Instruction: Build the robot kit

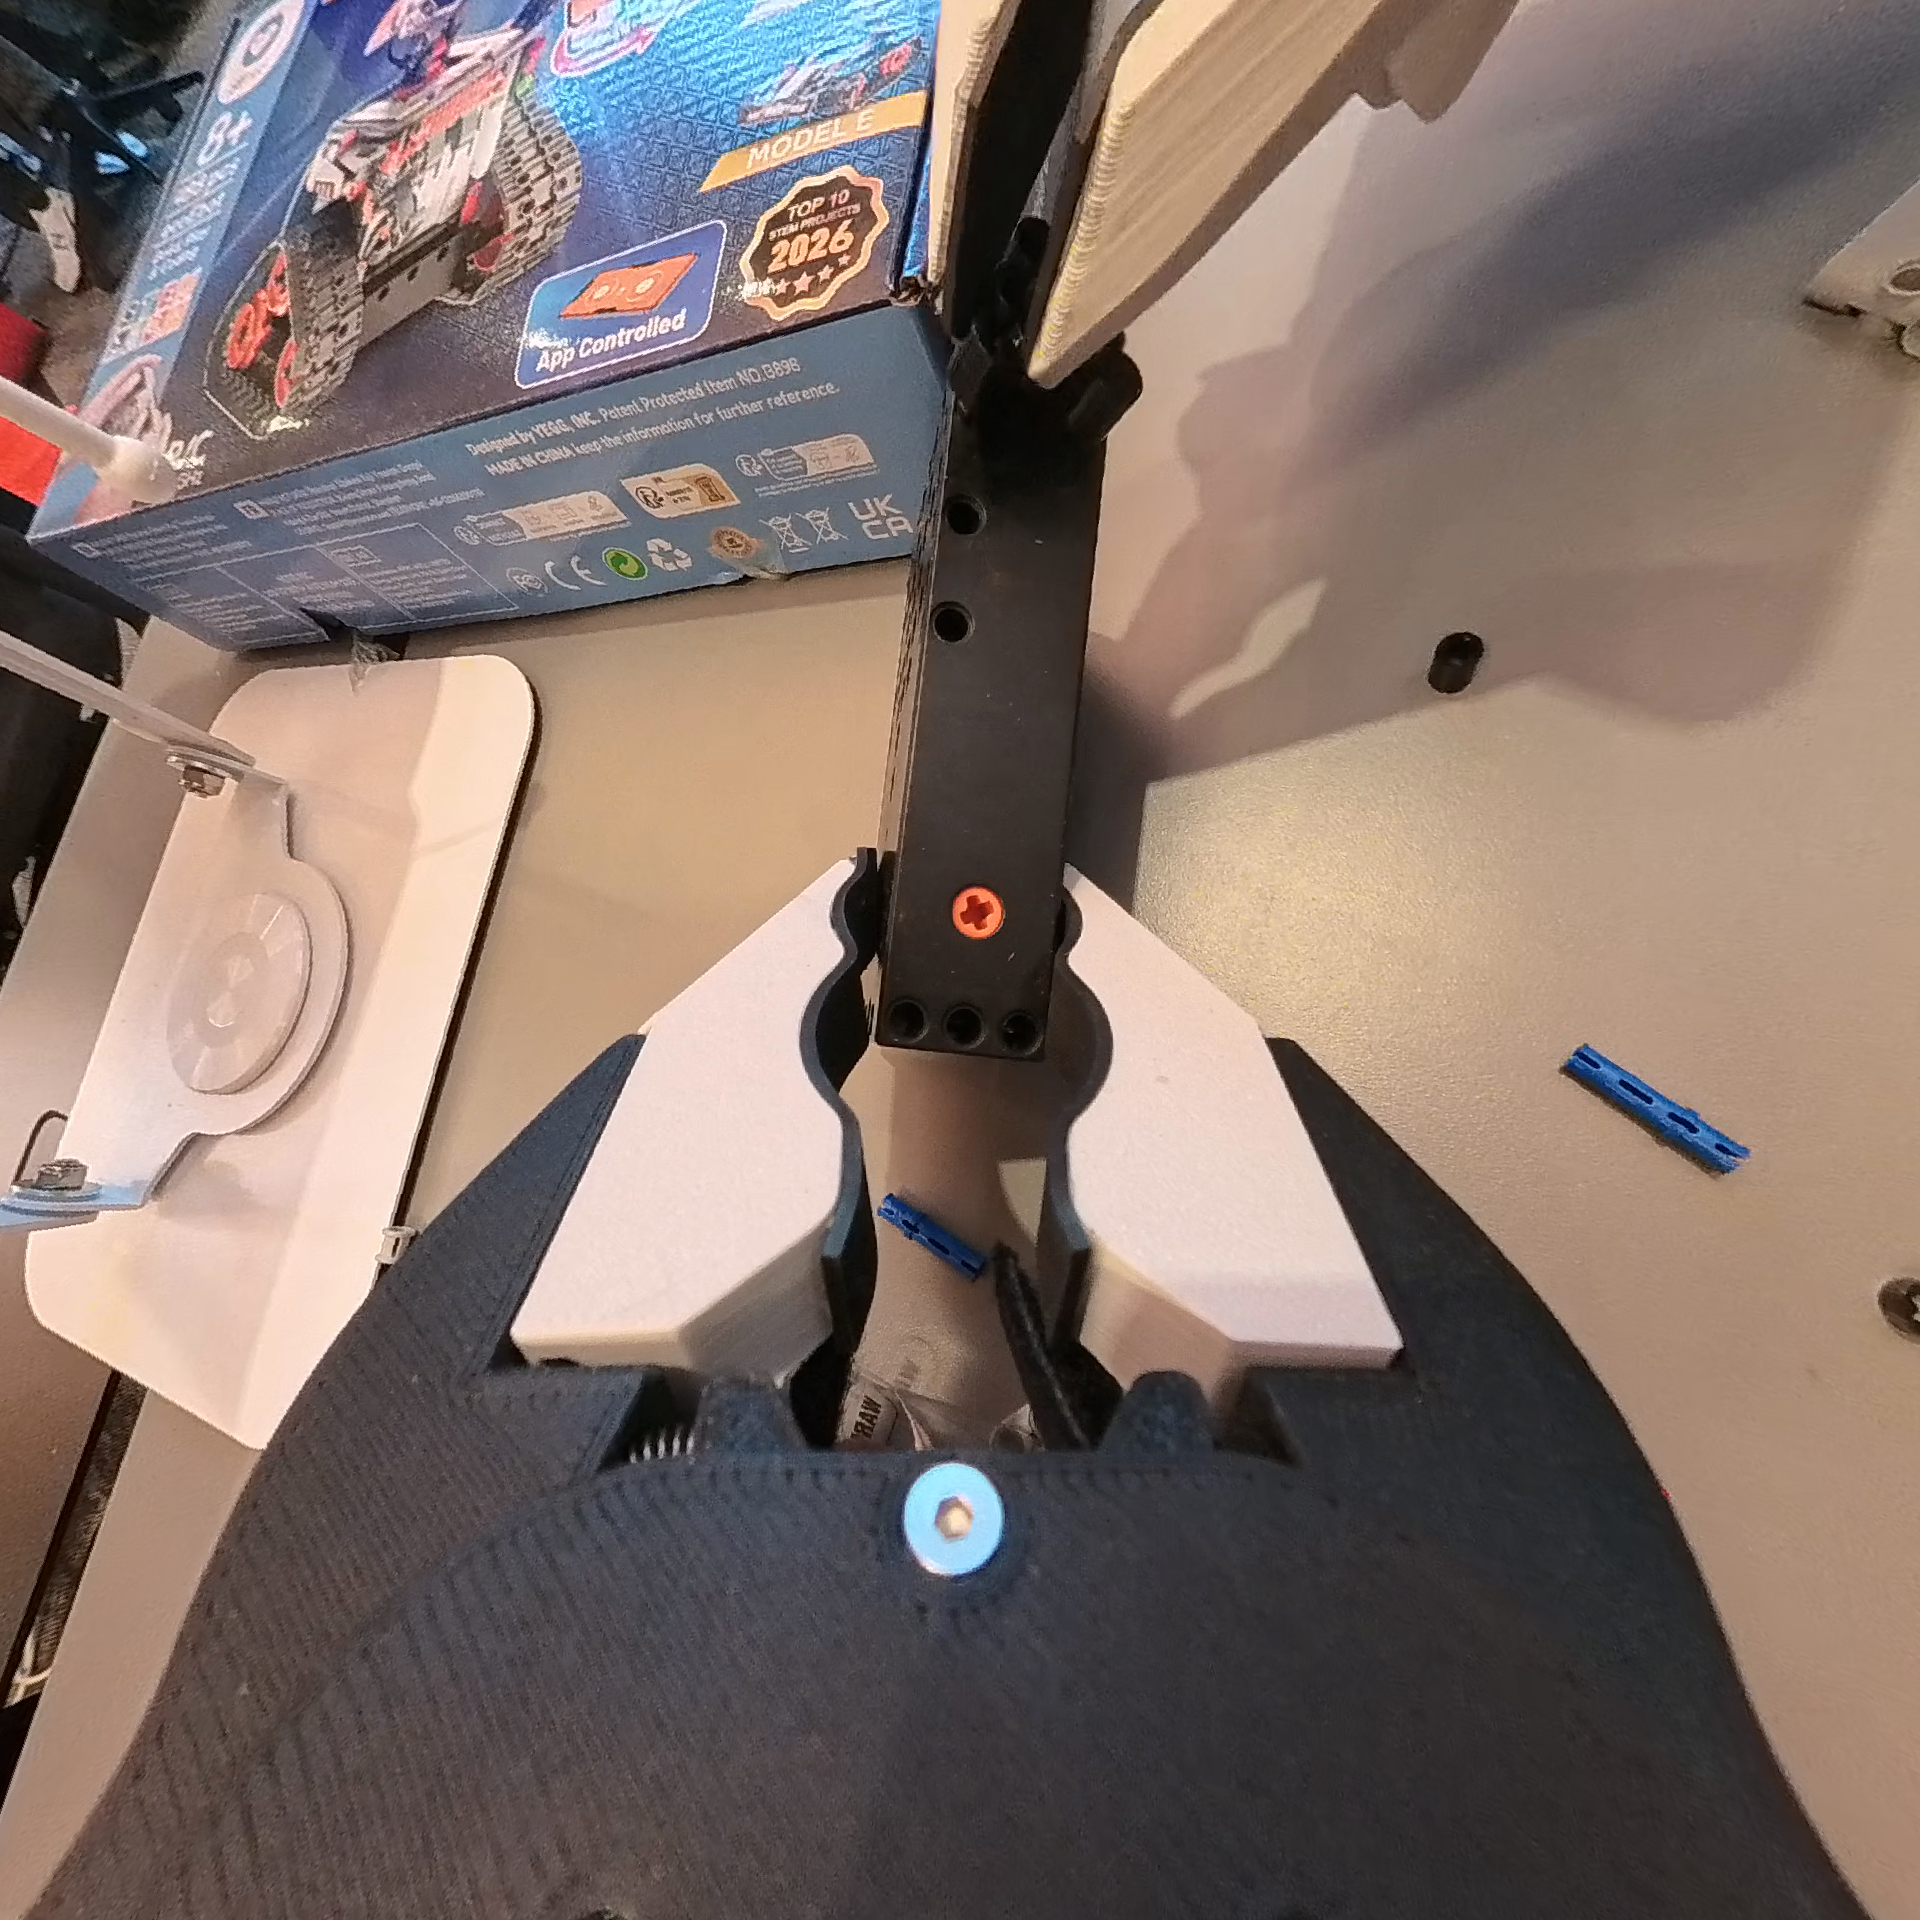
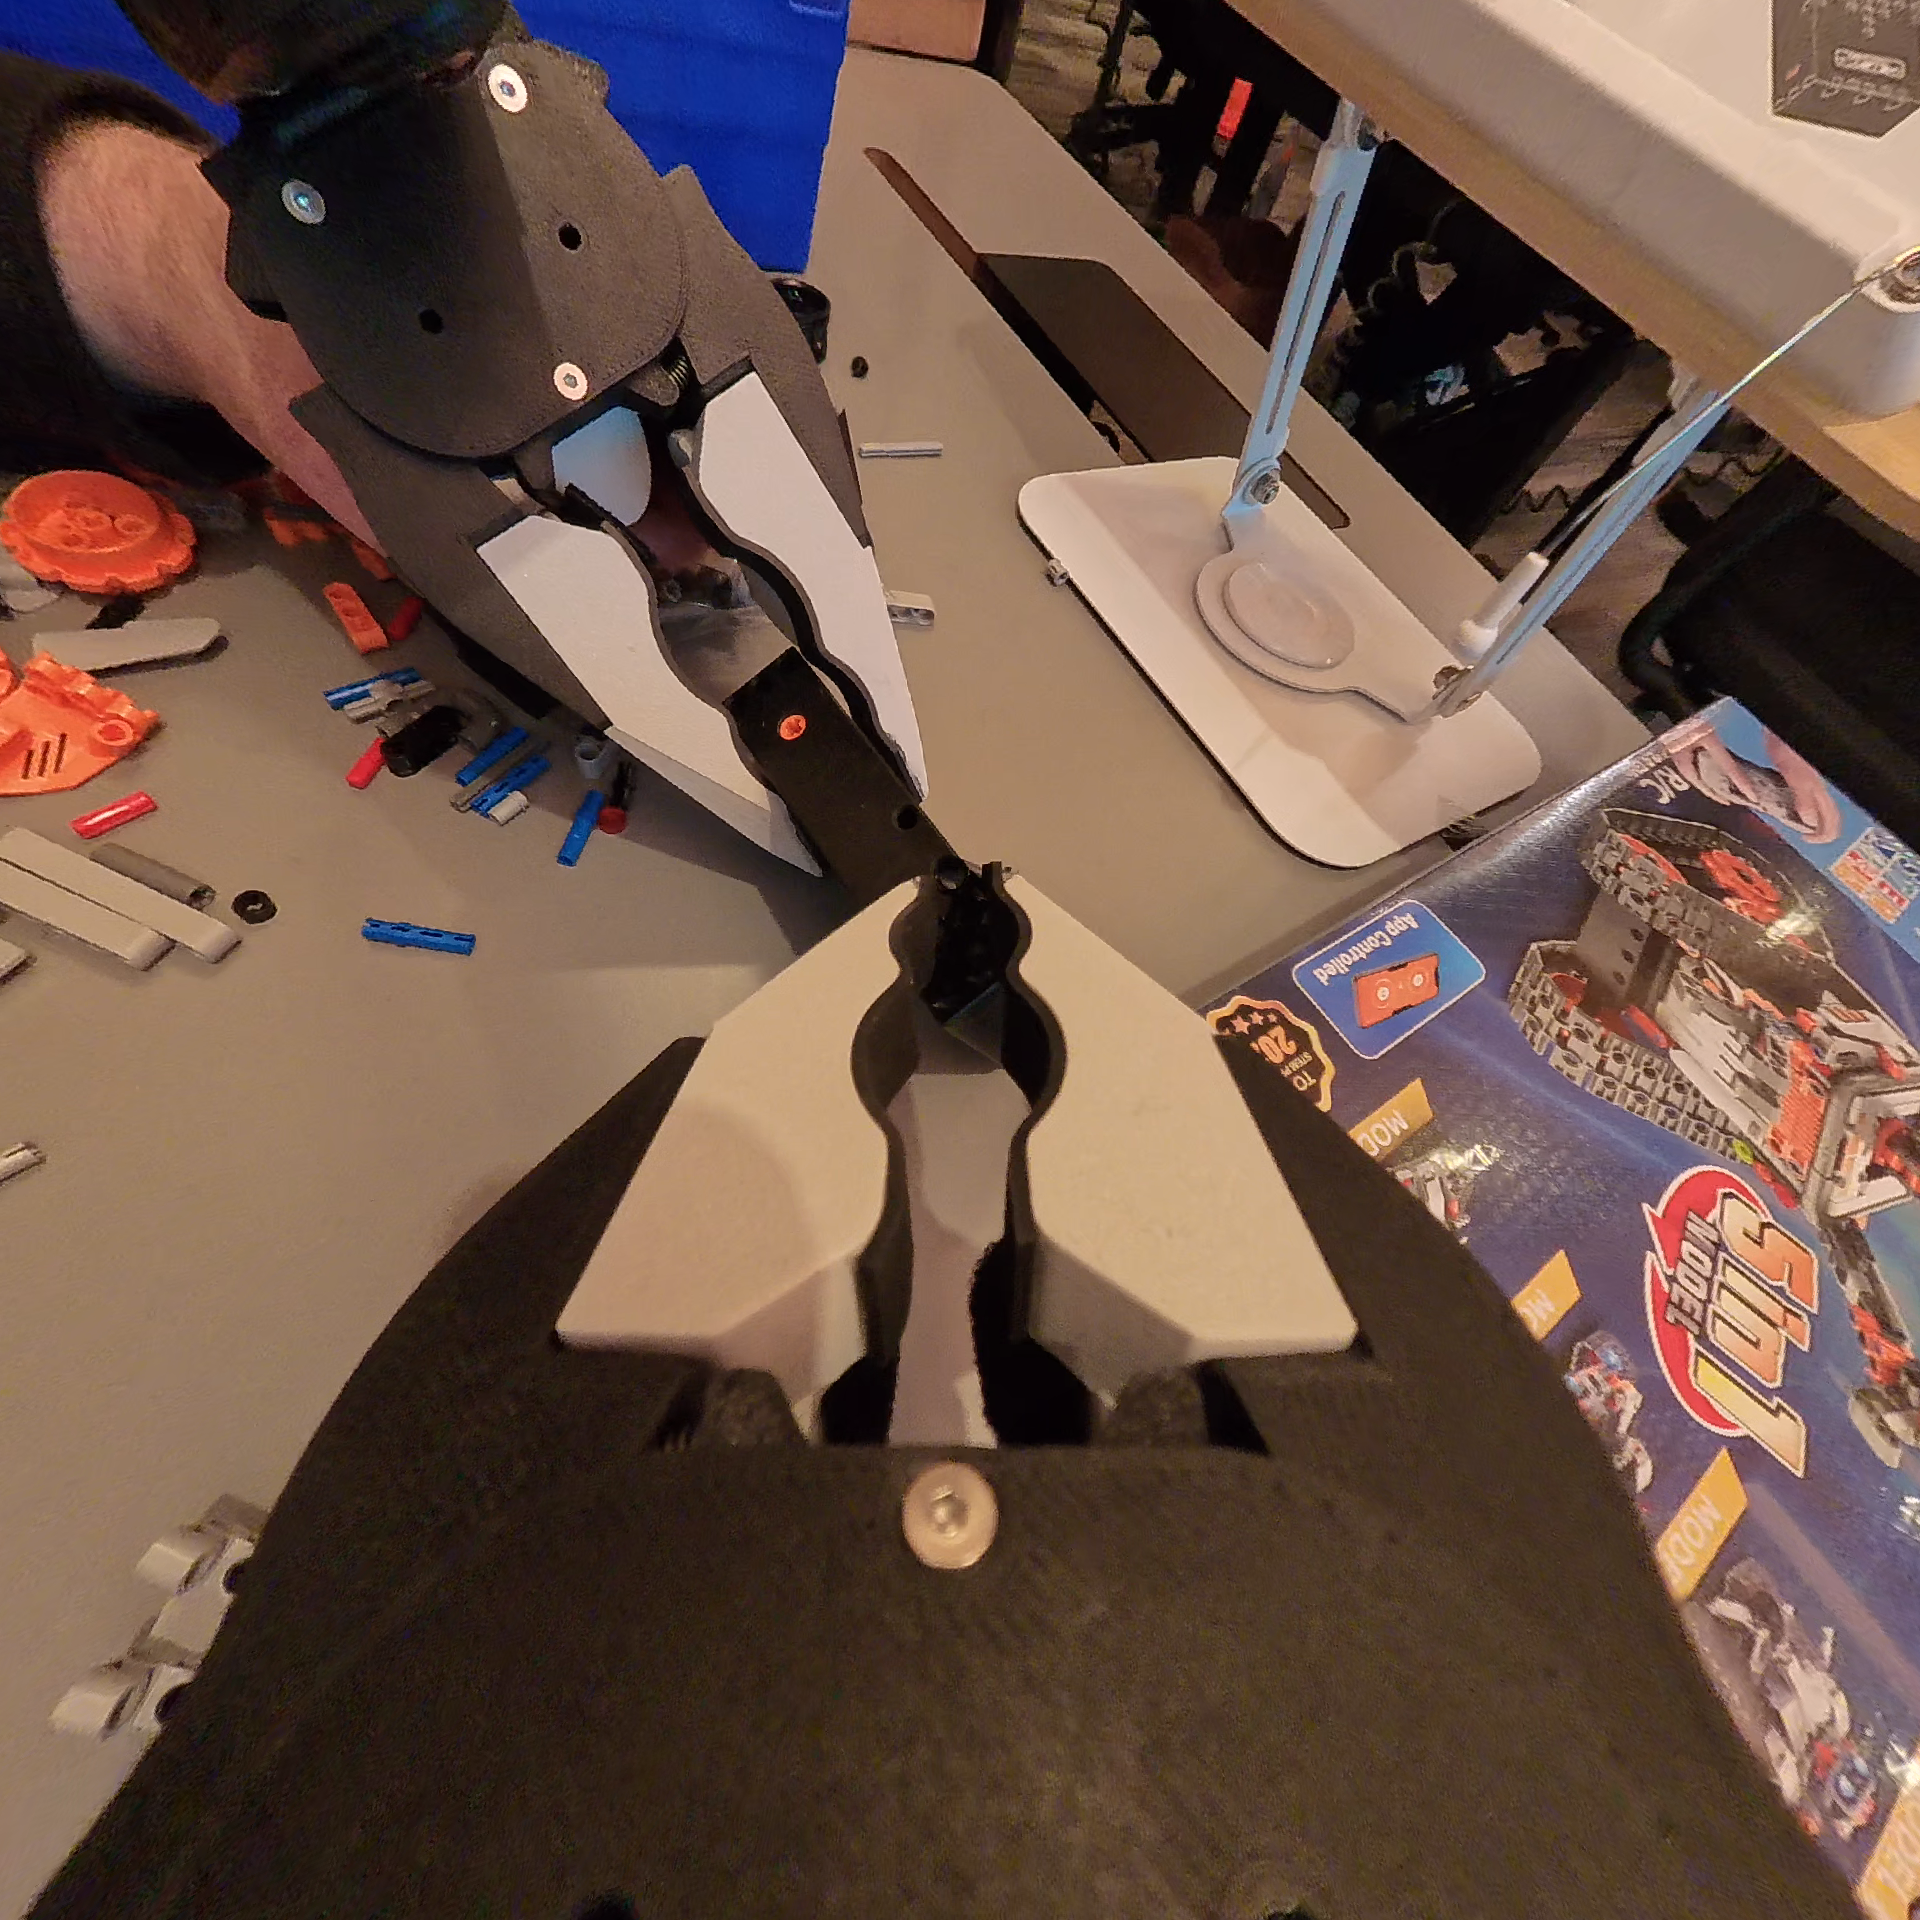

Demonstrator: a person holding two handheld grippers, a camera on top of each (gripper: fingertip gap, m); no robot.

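Observation:
My left gripper [image 1: 966, 883] is shut on the near end of a long black block [image 1: 987, 727] that has an orange cross pin [image 1: 978, 913] in its face. The block points away from me and is held above the grey table [image 1: 1455, 935]. At its far end the pale fingers [image 1: 1195, 177] of my right gripper close around a small black connector. In the right wrist view, my right gripper [image 2: 961, 904] is shut on that small black connector [image 2: 961, 966] at the block's [image 2: 831, 769] tip. The left gripper [image 2: 862, 816] holds the other end.
A blue toy box [image 1: 520, 312] [image 2: 1558, 1195] lies beside a white lamp base [image 1: 260, 987] [image 2: 1278, 665]. Blue pins [image 1: 1657, 1122] [image 1: 933, 1234] lie on the table. Orange, grey, red and blue parts [image 2: 416, 935] are scattered at the left, with an orange gear [image 2: 94, 530]. A person's arm [image 2: 125, 270] is behind. One gripper's finger ends stand about 8 cm off the other's.

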